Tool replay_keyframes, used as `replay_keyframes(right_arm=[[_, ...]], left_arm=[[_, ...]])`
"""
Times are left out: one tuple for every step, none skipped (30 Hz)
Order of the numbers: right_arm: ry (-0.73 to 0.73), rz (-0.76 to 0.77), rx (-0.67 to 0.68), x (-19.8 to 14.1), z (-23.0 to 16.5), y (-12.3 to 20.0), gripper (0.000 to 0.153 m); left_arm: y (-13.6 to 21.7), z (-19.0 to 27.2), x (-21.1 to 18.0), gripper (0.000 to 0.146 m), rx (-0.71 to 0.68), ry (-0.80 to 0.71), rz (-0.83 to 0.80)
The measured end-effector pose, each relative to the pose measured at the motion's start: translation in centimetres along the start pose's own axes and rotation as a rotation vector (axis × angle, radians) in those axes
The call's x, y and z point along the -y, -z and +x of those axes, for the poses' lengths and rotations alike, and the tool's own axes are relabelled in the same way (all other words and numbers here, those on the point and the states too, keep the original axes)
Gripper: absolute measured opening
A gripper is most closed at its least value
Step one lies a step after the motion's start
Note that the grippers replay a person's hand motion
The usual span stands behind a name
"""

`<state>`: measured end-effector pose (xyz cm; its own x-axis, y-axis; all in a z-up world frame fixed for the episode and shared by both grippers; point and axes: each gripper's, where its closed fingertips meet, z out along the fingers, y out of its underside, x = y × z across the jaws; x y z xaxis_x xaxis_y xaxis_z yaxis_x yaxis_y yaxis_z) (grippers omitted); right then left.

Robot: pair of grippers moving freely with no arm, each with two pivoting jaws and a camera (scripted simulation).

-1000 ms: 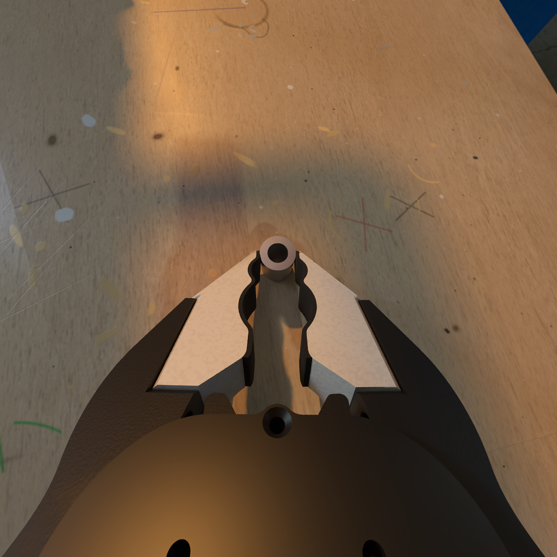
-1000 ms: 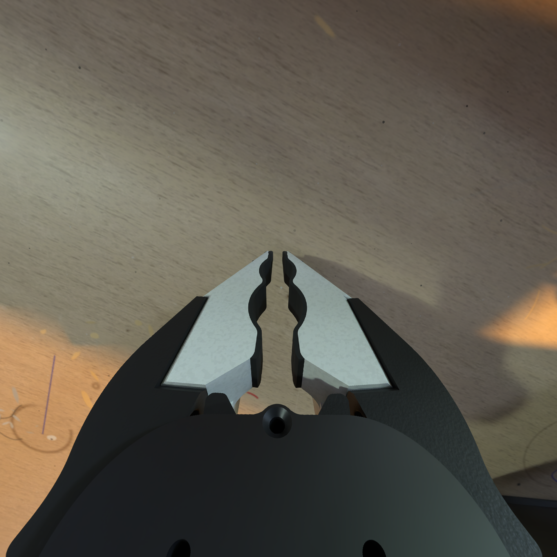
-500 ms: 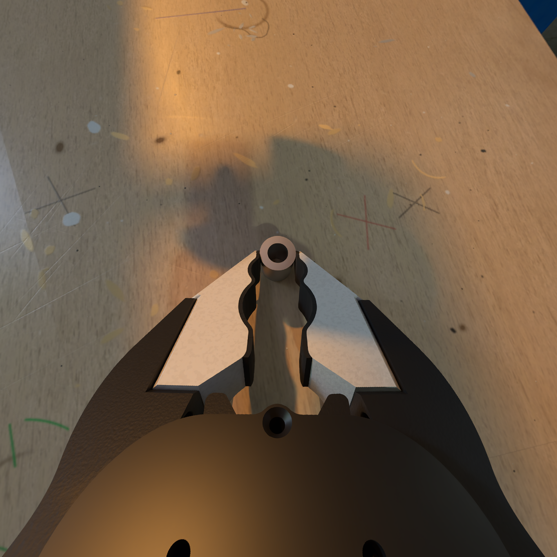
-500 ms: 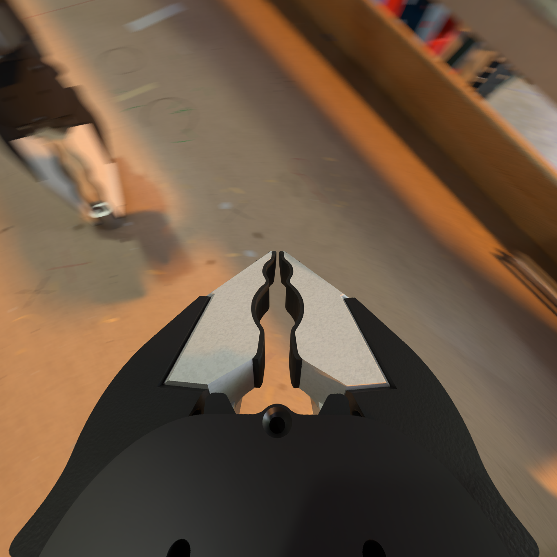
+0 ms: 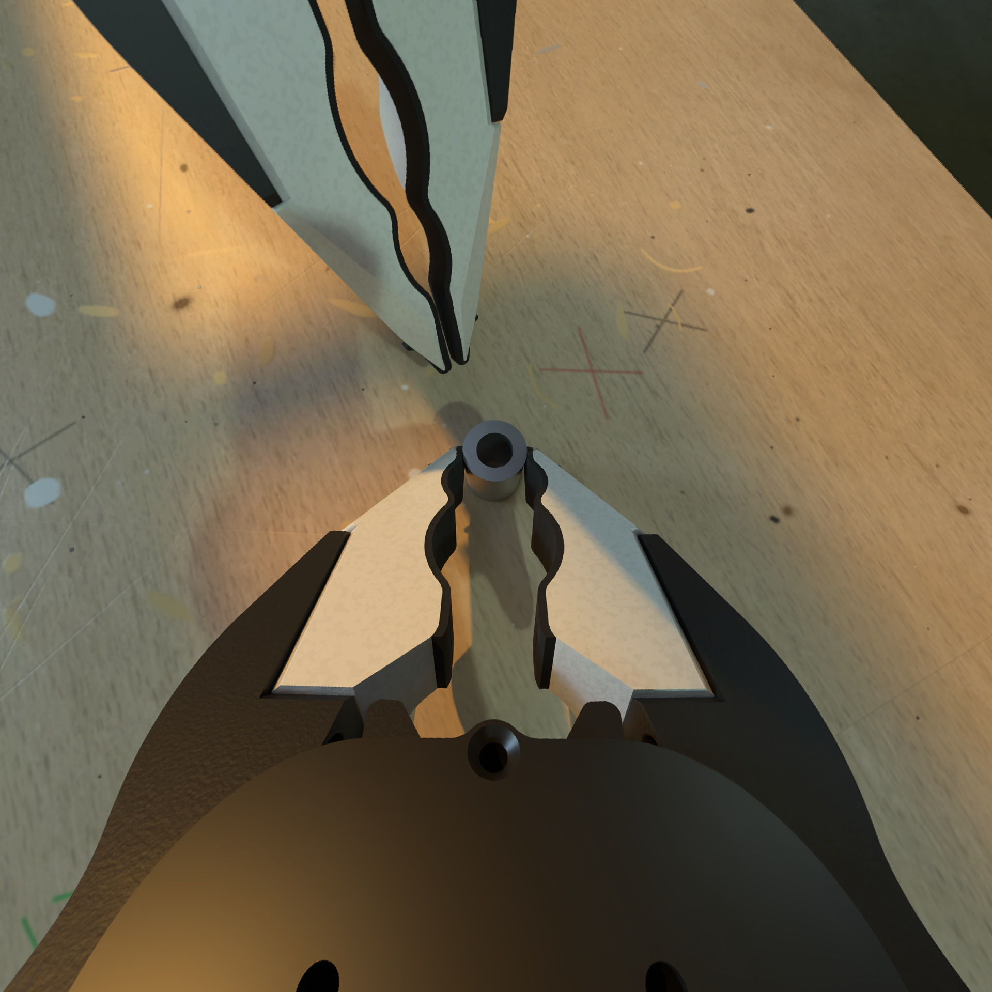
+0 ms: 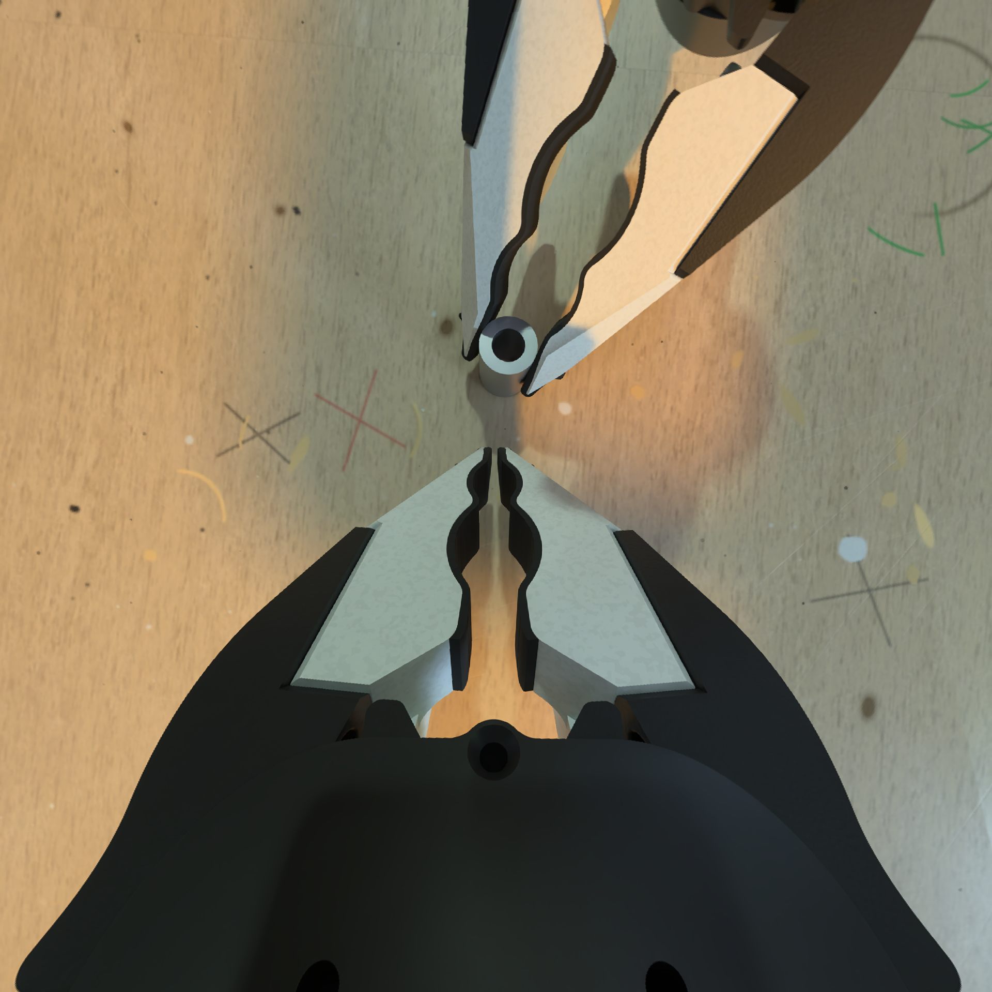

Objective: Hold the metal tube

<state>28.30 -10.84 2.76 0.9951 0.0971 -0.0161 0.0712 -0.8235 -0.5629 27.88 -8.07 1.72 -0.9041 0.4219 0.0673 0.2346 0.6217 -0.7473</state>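
Wood-grain worktop (image 5: 751, 161), marked with pencil crosses, paint flecks and shavings, lies beneath both sets of tongs. The metal tube (image 5: 494, 456) is a short, thick-walled sleeve standing upright with its bore facing up; its lower end appears to rest on the worktop, though the contact itself is hidden. The left tongs (image 5: 494, 462) are closed on the tube at their very tips, one jaw touching each side of its wall, so the rounded notches farther back along the jaws remain unused. A tip grip of this kind leaves the top face and bore exposed and keeps the tube upright, which is judged to be the purpose of the hold. In the right wrist view the same arrangement appears from the opposite side: the tube (image 6: 507, 346) sits pinched between the far tongs' fingertips (image 6: 553, 359). The right tongs (image 6: 494, 453) face it, tips just short of the tube and not touching it, jaws drawn almost together with only a thin slit between them and nothing gripped. With their tips nearly meeting, they cannot straddle the tube as they stand. The holding requirement is judged to be met by the left tongs alone.
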Motion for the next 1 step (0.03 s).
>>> replay_keyframes(right_arm=[[0.008, -0.009, 0.005, -0.04, 0.16, -0.06, 0.002]], left_arm=[[0.03, -0.12, -0.01, 0.022, -0.007, -0.002, 0.000]])
